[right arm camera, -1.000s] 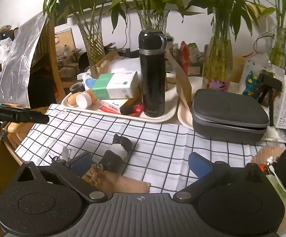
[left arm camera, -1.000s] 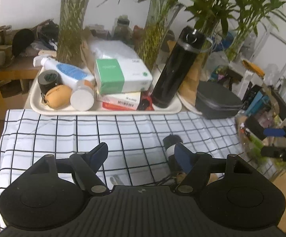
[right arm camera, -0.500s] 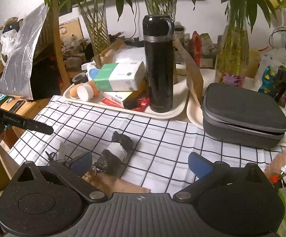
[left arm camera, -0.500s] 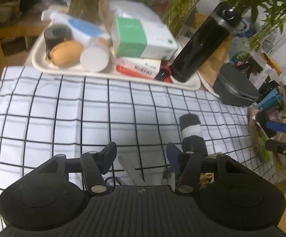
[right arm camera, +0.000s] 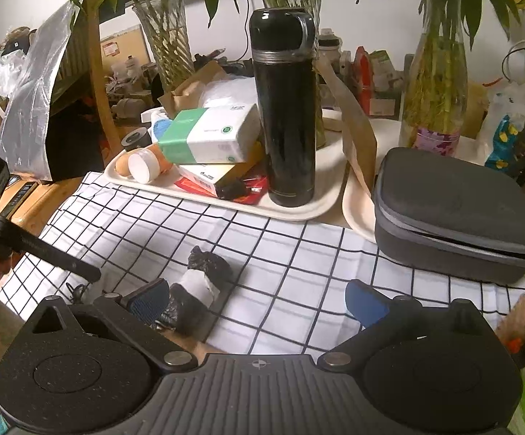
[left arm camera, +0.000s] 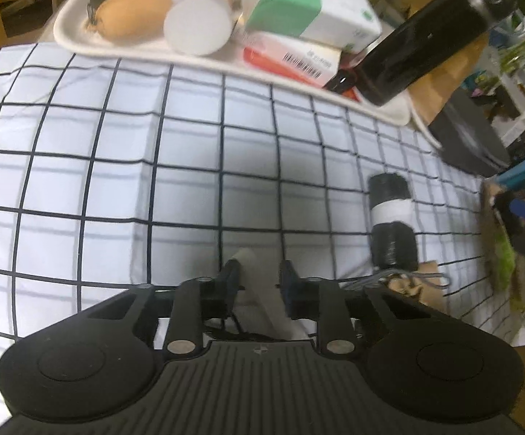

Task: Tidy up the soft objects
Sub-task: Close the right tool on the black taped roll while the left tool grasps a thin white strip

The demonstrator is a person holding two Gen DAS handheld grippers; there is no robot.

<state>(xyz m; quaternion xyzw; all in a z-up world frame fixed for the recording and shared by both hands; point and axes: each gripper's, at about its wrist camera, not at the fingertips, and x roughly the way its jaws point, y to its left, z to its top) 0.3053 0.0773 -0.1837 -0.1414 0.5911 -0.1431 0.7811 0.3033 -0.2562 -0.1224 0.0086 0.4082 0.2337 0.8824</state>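
The black roll (left arm camera: 391, 217) lies ungripped; left jaws just closing around a pale strip (left arm camera: 258, 290), right jaws spread.

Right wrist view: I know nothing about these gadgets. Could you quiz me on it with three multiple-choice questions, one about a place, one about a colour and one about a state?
1. Where does the black flask stand?
A. on the checked cloth
B. on the cream tray
C. on top of the grey case

2. What colour is the band round the black roll?
A. white
B. red
C. green

3. How do the right gripper's jaws stand?
A. shut on the roll
B. shut on the flask
C. wide open

Answers:
1 B: the black flask stands upright at the near right end of the cream tray.
2 A: the band round the middle of the black roll is white.
3 C: the right gripper has its blue pads far apart, and the roll lies beside one finger.
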